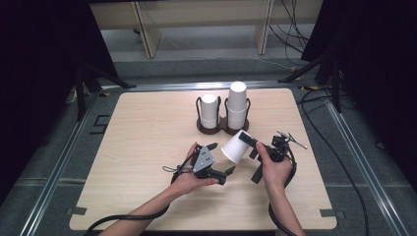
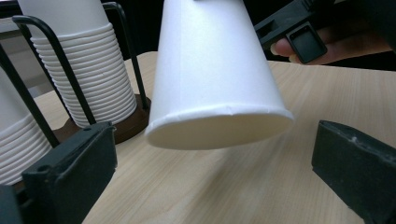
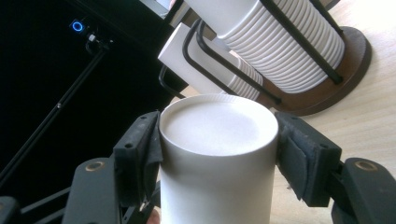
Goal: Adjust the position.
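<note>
Seen from above: pale wooden bench [image 1: 147,147], two forearms entering from the bottom edge. Near the far middle, a dark wire holder [image 1: 223,125] with two stacks of white paper cups [image 1: 237,105], bottoms up.

Right gripper [image 1: 253,145] grasping a single paper cup [image 1: 236,146], fingers [image 3: 140,149] pressed against both sides near its closed base. Cup lifted clear of the bench, tilted, open rim toward the left gripper [image 1: 222,163], in front of the holder.

Left gripper released, fingers [image 2: 70,172] spread wide on either side of the cup's rim, not touching it.

Likely step: handing the cup across. To do it well: keep the right grip light enough not to crush the thin wall, bring the left fingers in squarely on opposite sides just above the rim, close gently, release the right only once the left holds firm.
</note>
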{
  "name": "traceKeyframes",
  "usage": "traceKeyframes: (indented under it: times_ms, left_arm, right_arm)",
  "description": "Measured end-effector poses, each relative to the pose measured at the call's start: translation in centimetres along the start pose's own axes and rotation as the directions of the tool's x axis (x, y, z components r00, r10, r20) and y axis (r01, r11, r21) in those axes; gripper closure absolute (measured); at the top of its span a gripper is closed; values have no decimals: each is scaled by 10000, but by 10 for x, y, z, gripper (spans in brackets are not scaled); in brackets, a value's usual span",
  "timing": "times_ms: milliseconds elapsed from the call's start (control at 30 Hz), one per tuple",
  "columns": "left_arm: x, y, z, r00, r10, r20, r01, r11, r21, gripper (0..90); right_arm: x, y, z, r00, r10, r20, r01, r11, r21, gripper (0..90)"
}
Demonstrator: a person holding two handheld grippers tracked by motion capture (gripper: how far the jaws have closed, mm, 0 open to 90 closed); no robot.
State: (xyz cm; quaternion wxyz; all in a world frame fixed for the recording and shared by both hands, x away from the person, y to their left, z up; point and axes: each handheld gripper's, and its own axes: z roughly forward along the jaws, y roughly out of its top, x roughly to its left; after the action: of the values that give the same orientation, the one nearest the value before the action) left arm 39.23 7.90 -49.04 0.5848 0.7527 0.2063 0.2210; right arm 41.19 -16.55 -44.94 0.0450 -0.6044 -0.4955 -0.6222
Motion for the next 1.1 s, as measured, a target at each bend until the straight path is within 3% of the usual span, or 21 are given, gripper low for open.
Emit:
traceKeyframes:
  times_ms: [67,100,133,200,300,367,467,533,667,767,1033,1067,1100]
  left_arm:
    - [-1,0,1,9999,-106,-71,105,9999,-103,0]
    - [-1,0,2,9999,-136,-81,134,9998,-169,0]
    - [0,0,2,9999,-54,-160,53,10000,-44,0]
    - [1,0,2,9997,-97,-206,95,9999,-78,0]
    - [1,0,4,9996,-131,-254,128,9998,-129,0]
    - [0,0,6,9993,-233,-282,223,9991,-366,0]
    - [0,0,6,9990,-287,-334,275,9989,-368,0]
    - [-1,1,5,9988,-312,-383,302,9992,-266,0]
    - [-1,1,7,9983,-439,-388,428,9987,-279,0]
    - [-1,1,8,9982,-444,-411,430,9985,-339,0]
    - [-1,1,11,9967,-651,-480,634,9974,-345,0]
    - [-1,1,11,9967,-637,-497,624,9977,-279,0]
    - [-1,1,12,9966,-656,-489,642,9975,-288,0]
  right_arm:
    - [0,0,1,9999,26,-165,-28,10000,-71,351]
    - [3,-1,0,9988,391,-302,-389,9992,50,351]
    - [2,-1,1,9999,55,-95,-55,10000,11,351]
    - [1,-1,2,9997,-60,-253,57,9999,-132,351]
    - [2,-1,4,9997,-58,-248,54,9998,-182,352]
    - [4,-2,3,9989,292,-378,-293,9996,-10,351]
    - [4,-2,5,9997,43,-259,-44,10000,-70,352]
    - [5,-3,6,9991,236,-339,-237,9997,-22,351]
    - [5,-3,7,9999,34,-106,-35,10000,-22,351]
    - [3,-4,7,9992,-14,-387,10,9999,-117,352]
    - [4,-4,8,9991,15,-426,-21,9999,-152,352]
    - [4,-5,8,9993,46,-360,-51,9999,-136,351]
    - [7,-5,8,9973,542,-497,-540,9985,42,351]
